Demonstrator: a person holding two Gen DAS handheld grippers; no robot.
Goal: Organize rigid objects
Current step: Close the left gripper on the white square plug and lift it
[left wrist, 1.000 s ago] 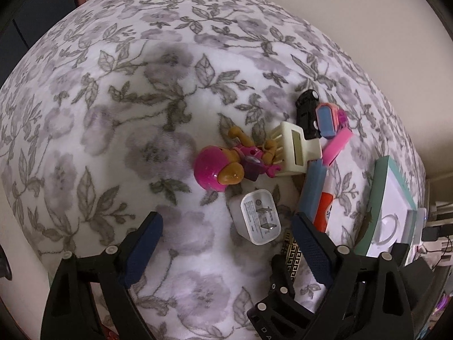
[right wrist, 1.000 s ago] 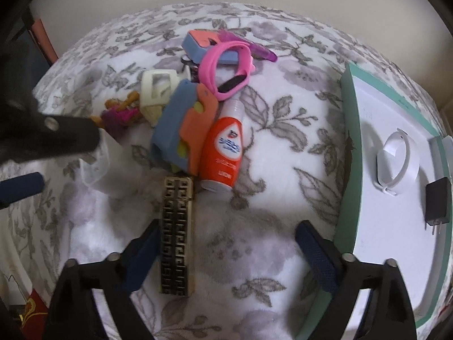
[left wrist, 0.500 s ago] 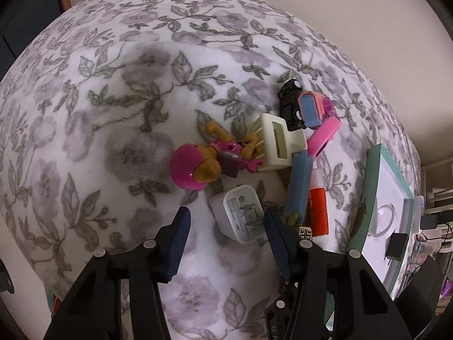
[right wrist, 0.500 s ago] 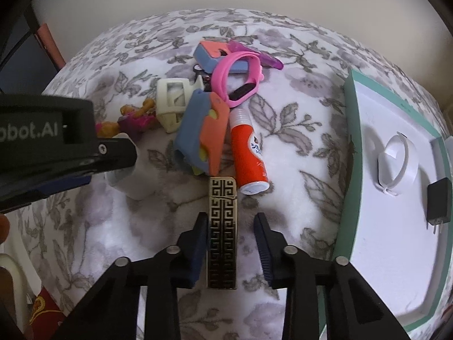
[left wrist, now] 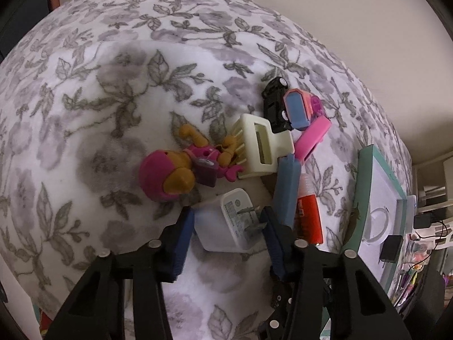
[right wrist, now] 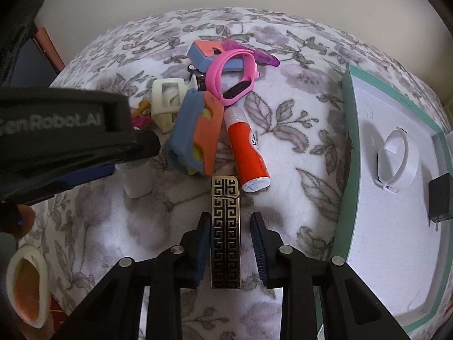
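Observation:
On the flowered blanket, a white plug charger (left wrist: 229,223) sits between the pads of my left gripper (left wrist: 226,218). Its jaws are closing and both pads touch the charger, the right one at the prongs. A gold and black patterned lighter (right wrist: 225,226) lies lengthwise between the pads of my right gripper (right wrist: 230,218), which has closed in on its long edges. The right wrist view also shows the left gripper's black body (right wrist: 70,130) over the charger (right wrist: 136,181).
Just beyond lie a pink-helmeted toy figure (left wrist: 167,175), cream hair clip (left wrist: 263,147), black toy car (left wrist: 274,99), blue and orange case (right wrist: 195,136), red tube (right wrist: 246,153) and pink wristband (right wrist: 226,76). At right, a teal-rimmed tray (right wrist: 346,141) holds a white band (right wrist: 396,158) and black charger (right wrist: 440,198).
Both grippers went from wide open to closed in: the left drew nearer and closed around the white charger, while the right closed around the lighter and then held still.

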